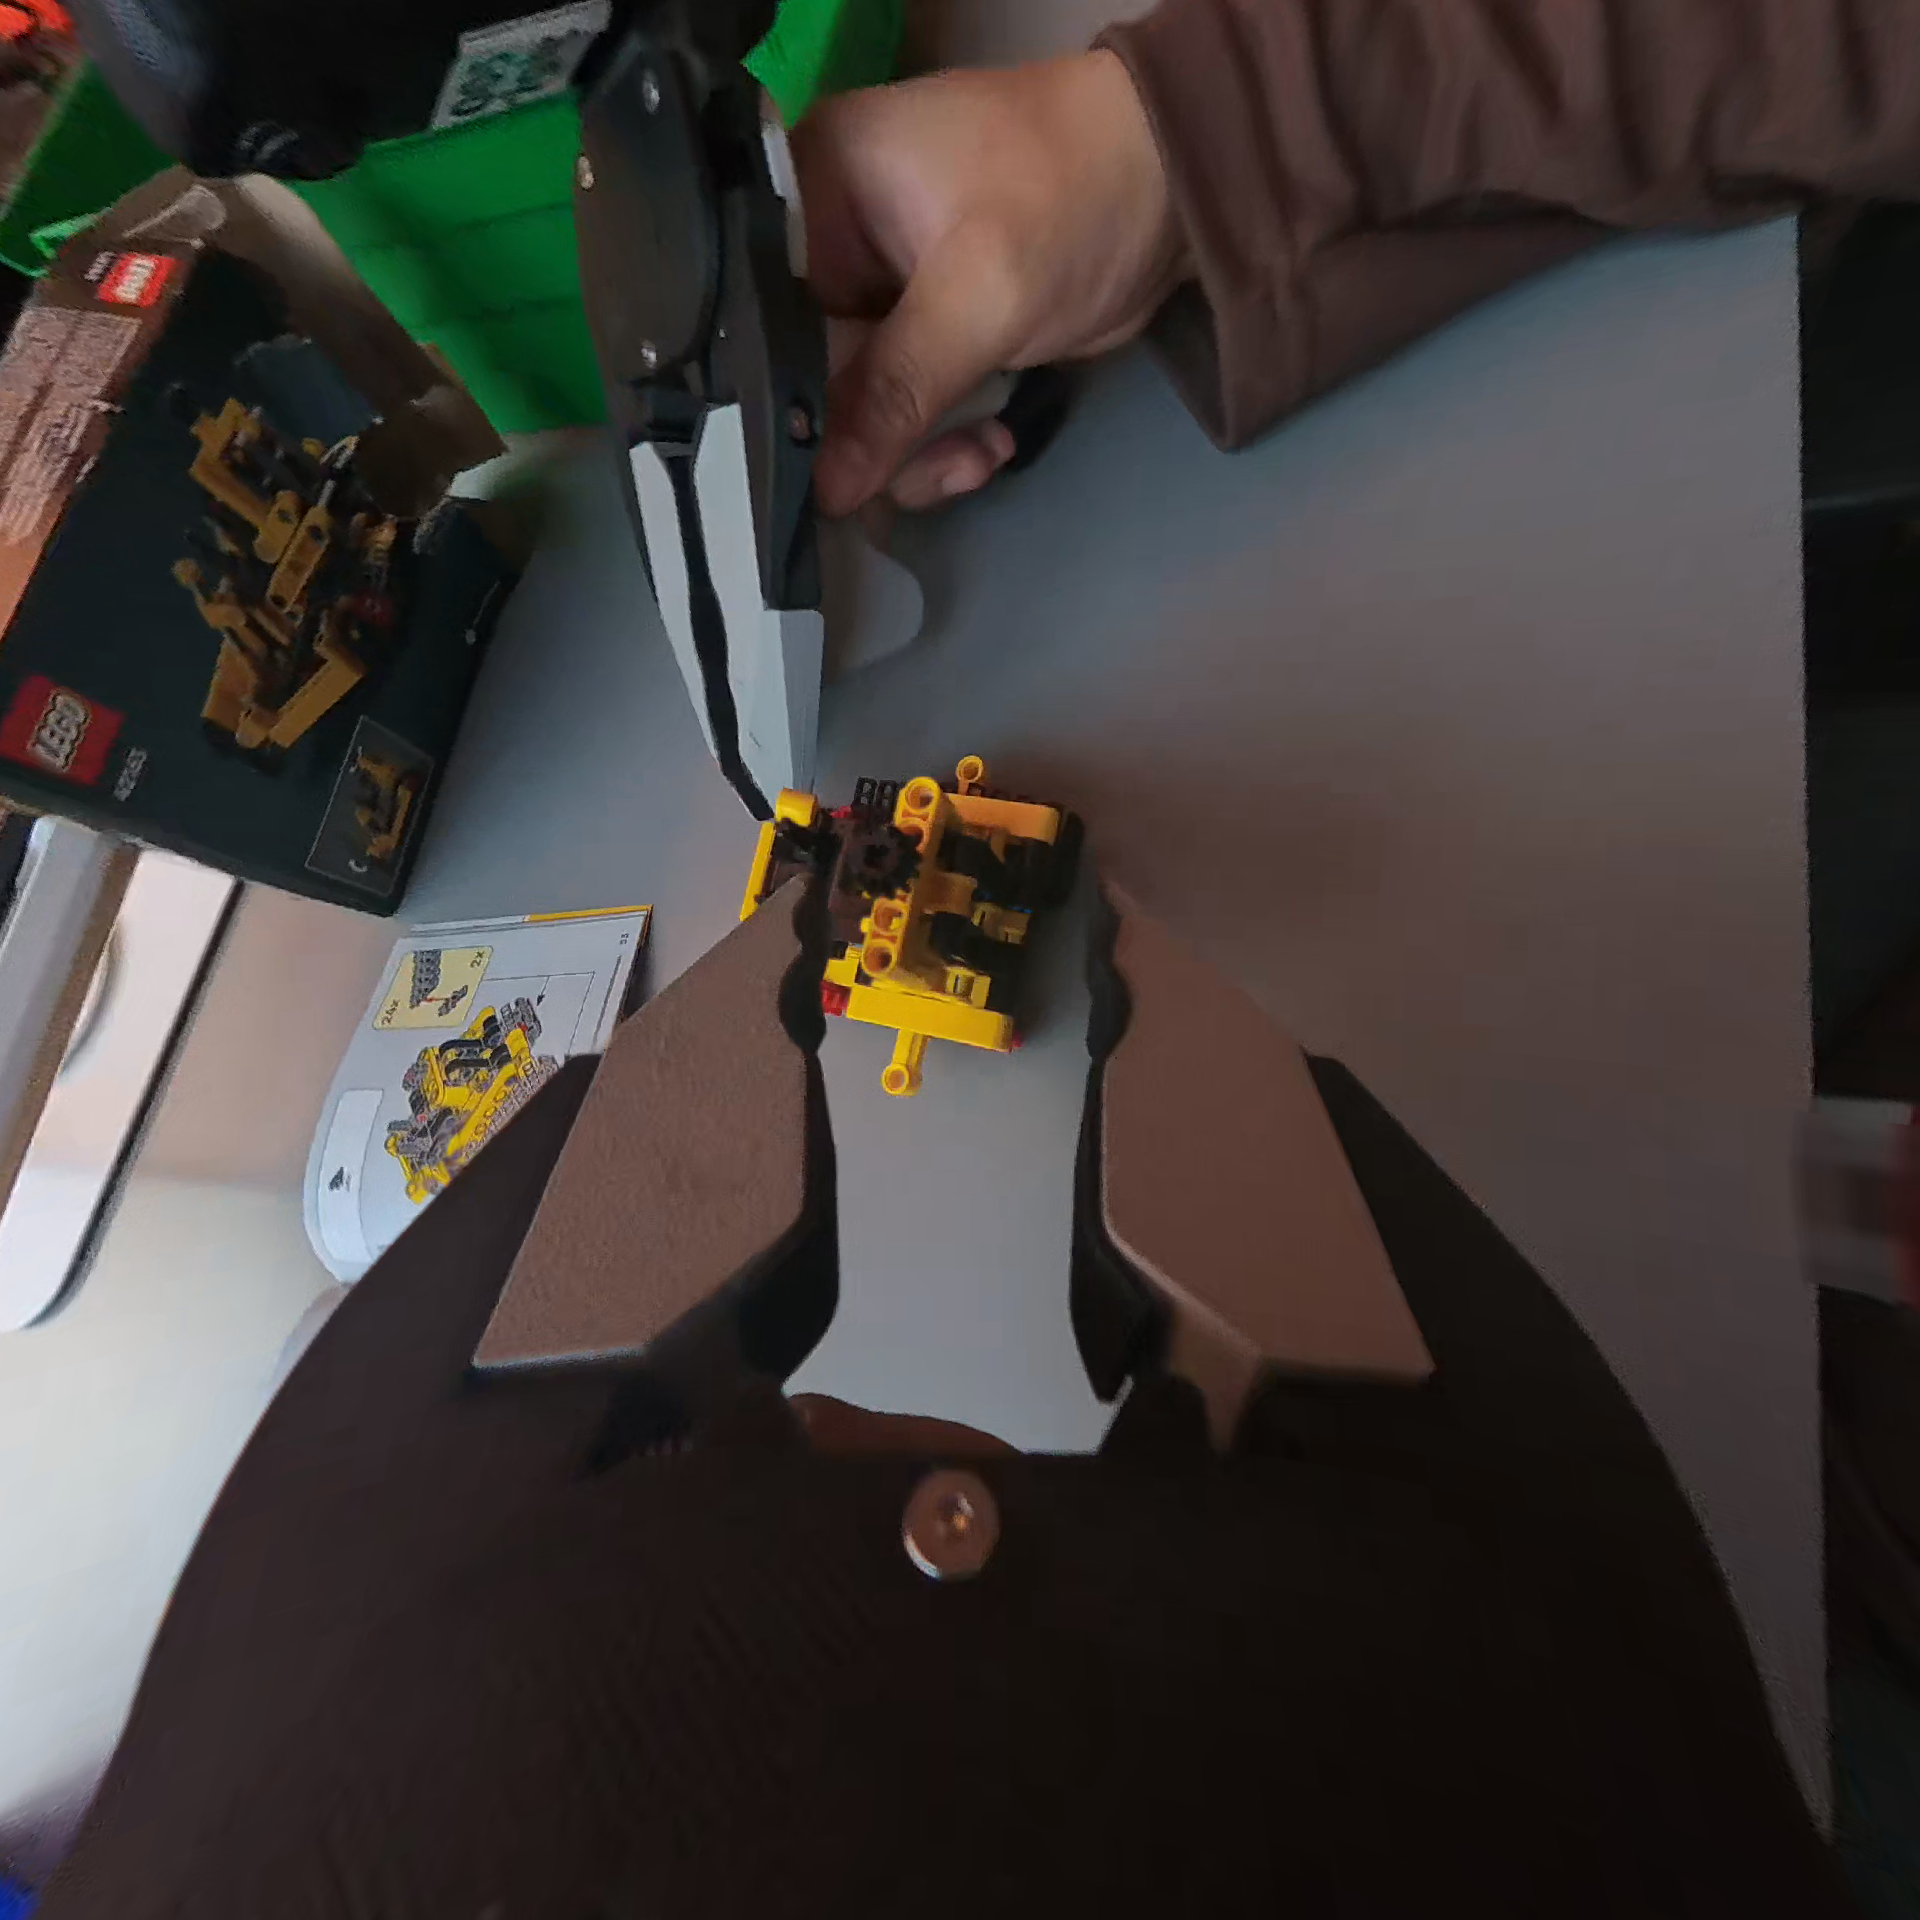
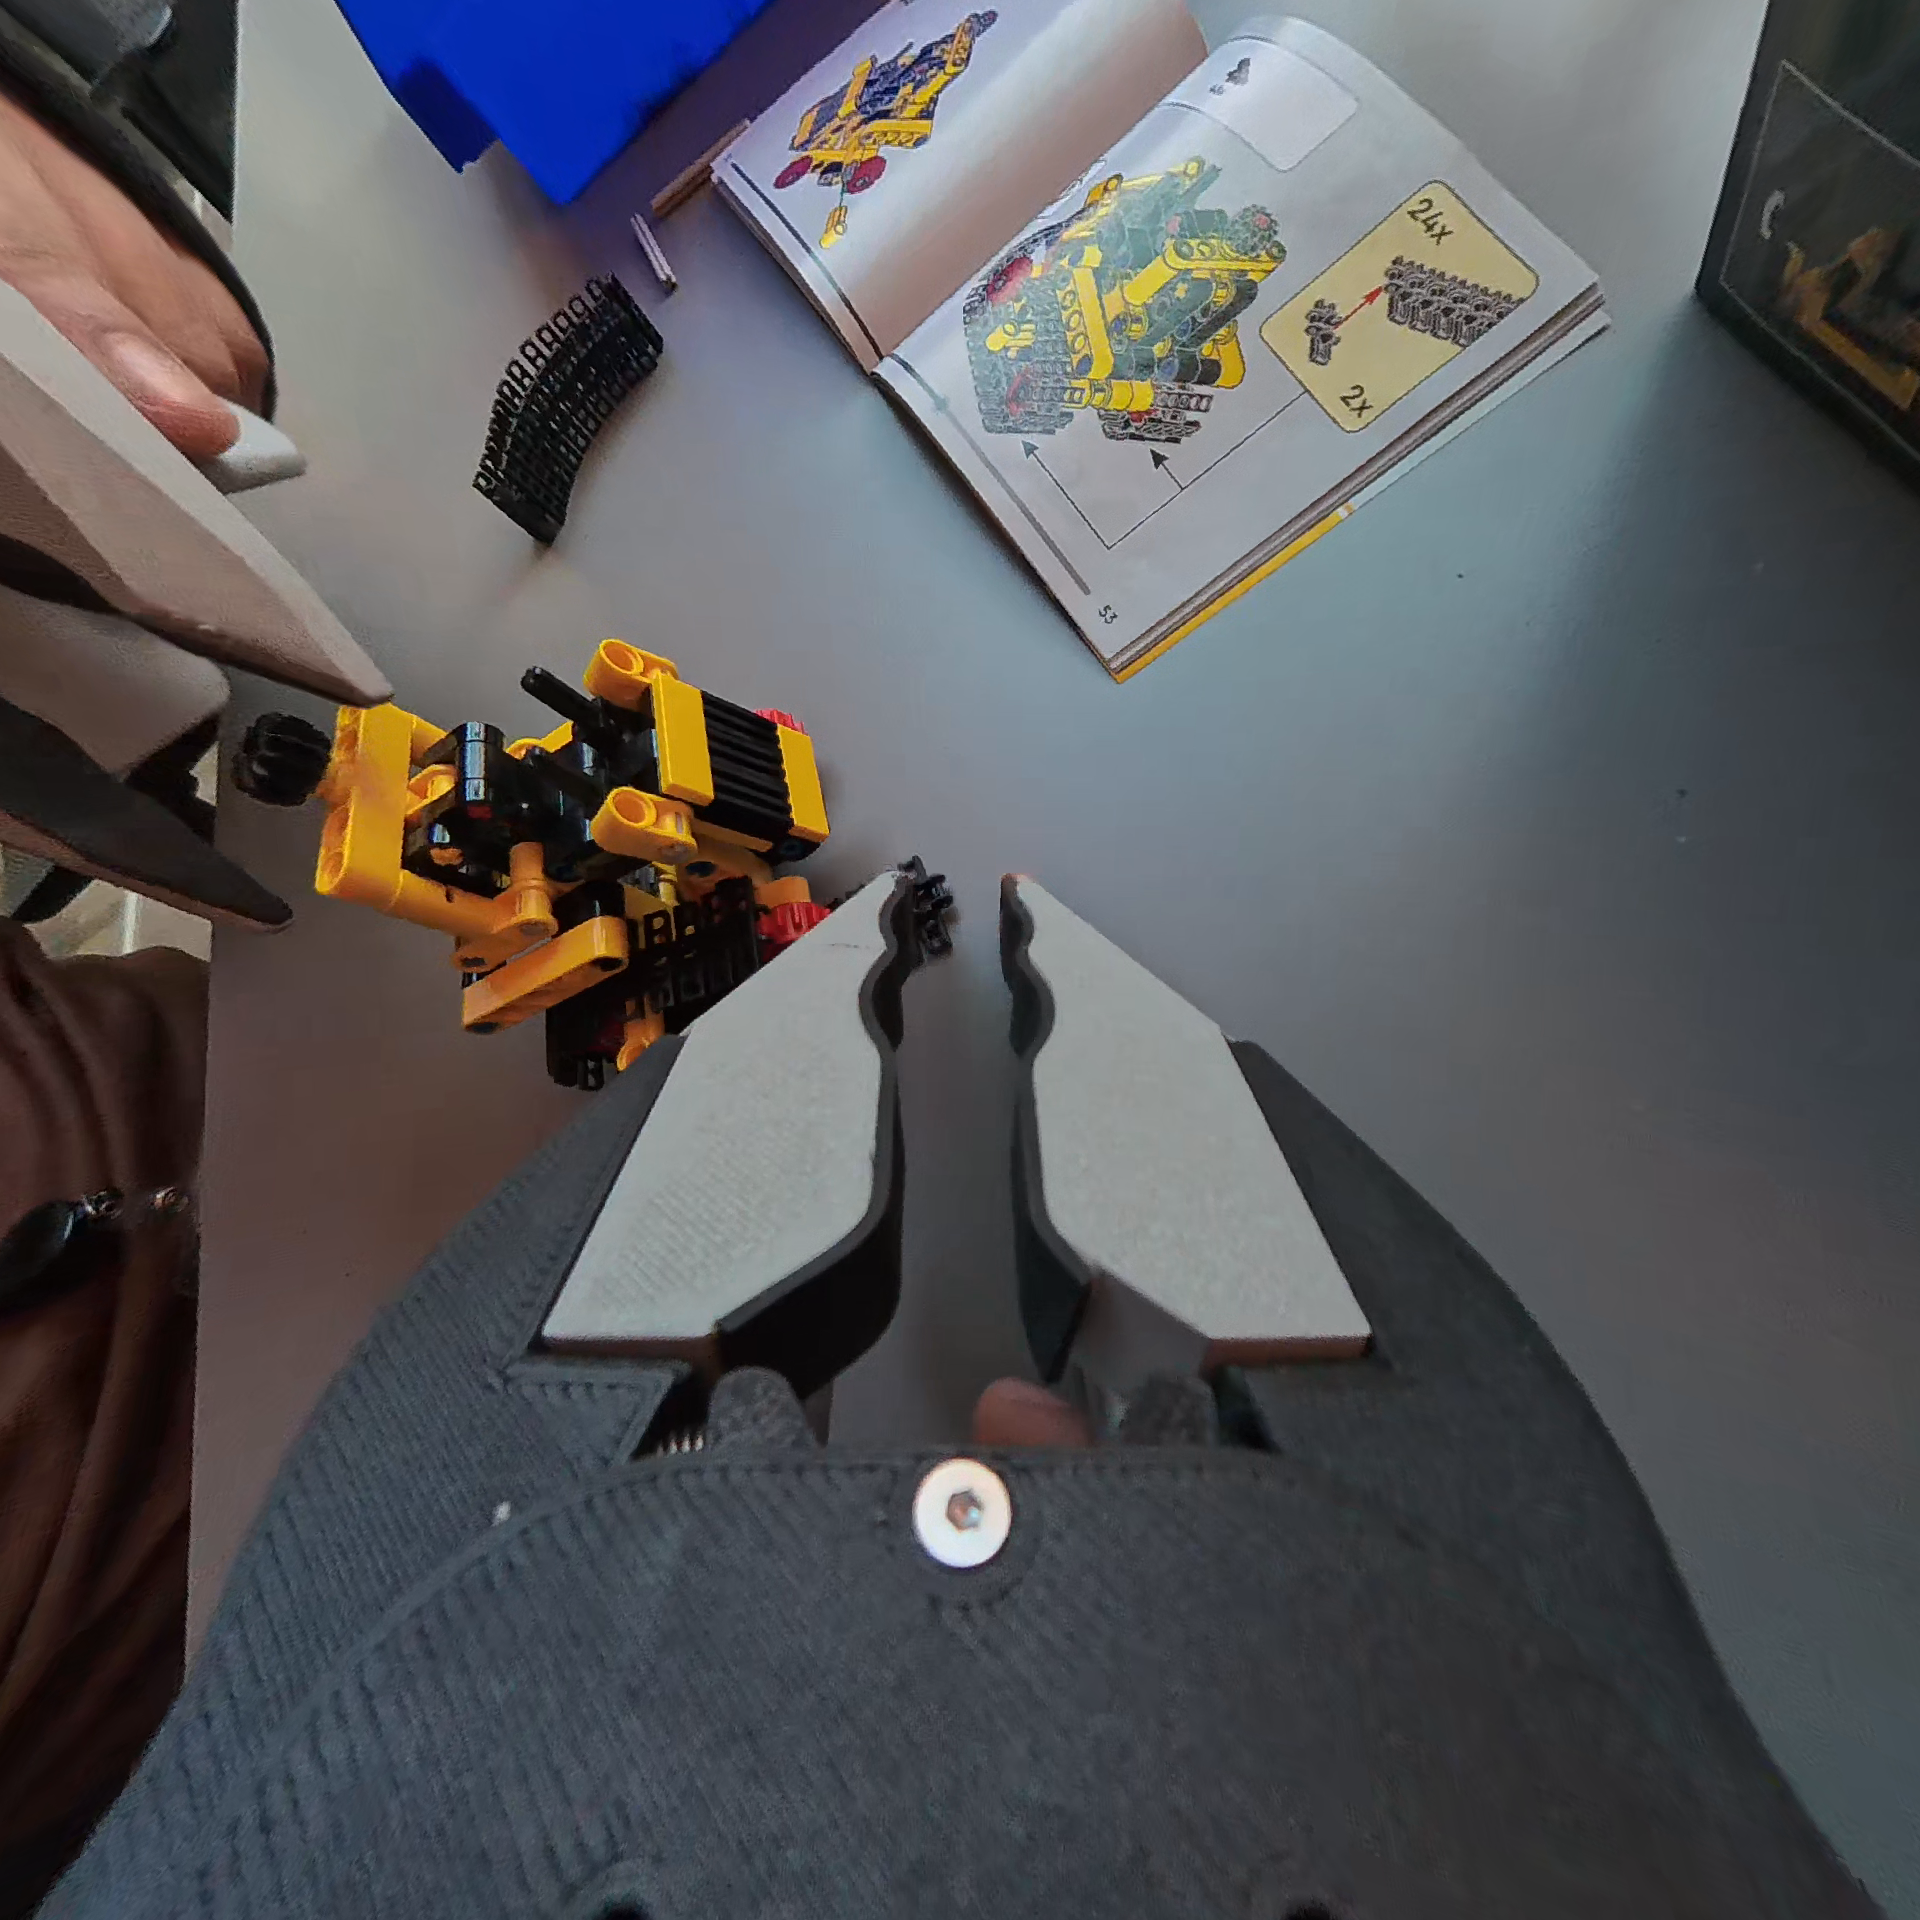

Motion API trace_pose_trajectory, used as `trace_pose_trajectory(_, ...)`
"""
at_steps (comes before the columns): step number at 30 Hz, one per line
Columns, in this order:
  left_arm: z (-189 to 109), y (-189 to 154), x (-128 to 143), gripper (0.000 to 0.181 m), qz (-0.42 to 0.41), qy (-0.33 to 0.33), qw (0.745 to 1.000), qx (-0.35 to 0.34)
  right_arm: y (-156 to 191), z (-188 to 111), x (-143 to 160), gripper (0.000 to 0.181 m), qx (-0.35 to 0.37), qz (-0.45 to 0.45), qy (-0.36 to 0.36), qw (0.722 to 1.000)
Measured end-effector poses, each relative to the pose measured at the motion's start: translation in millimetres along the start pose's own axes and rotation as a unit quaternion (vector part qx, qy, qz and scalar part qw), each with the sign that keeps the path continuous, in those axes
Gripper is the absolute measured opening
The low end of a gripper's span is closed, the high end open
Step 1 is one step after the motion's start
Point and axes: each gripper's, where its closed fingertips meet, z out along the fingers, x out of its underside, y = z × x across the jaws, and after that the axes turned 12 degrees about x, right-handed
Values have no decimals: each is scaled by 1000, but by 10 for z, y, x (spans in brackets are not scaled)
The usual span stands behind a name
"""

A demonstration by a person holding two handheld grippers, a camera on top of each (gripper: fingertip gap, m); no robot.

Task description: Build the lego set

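Note:
The half-built yellow and black lego vehicle (image 1: 935,904) lies on the grey table (image 1: 1403,727). My left gripper (image 1: 951,894), with brown fingers, is open and straddles the model; its left fingertip overlaps the model's gear end. In the right wrist view the left gripper (image 2: 332,808) brackets the black gear (image 2: 275,758) on the model (image 2: 582,831). My right gripper (image 2: 954,883), with grey fingers, stands with a narrow gap just right of the model, a small black track link (image 2: 930,914) at its left tip. In the left wrist view the right gripper (image 1: 784,795) touches the model's far end.
A black track strip (image 2: 566,405) lies beyond the model, with short axles (image 2: 655,249) beside a blue bin (image 2: 551,83). The open instruction booklet (image 2: 1143,312) and the set's box (image 1: 229,582) lie nearby. A green bin (image 1: 468,260) stands behind. The table's edge (image 1: 1808,831) runs on the right. There is about 11 centimetres between the tips of the two grippers.

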Motion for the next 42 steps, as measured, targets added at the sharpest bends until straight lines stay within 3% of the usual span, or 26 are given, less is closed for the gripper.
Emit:
trace_pose_trajectory(5,68,22,39,34,33,36,997,63,15,9,4,12,0,-9,1,1000)
trace_pose_trajectory(10,77,78,25,20,48,41,994,84,23,24,15,5,-1,-12,7,1000)
trace_pose_trajectory(21,67,60,26,16,51,33,989,134,46,9,48,1,10,-18,7,1000)
trace_pose_trajectory(42,105,-6,-14,15,152,62,955,247,49,-243,290,1,58,79,-14,995)
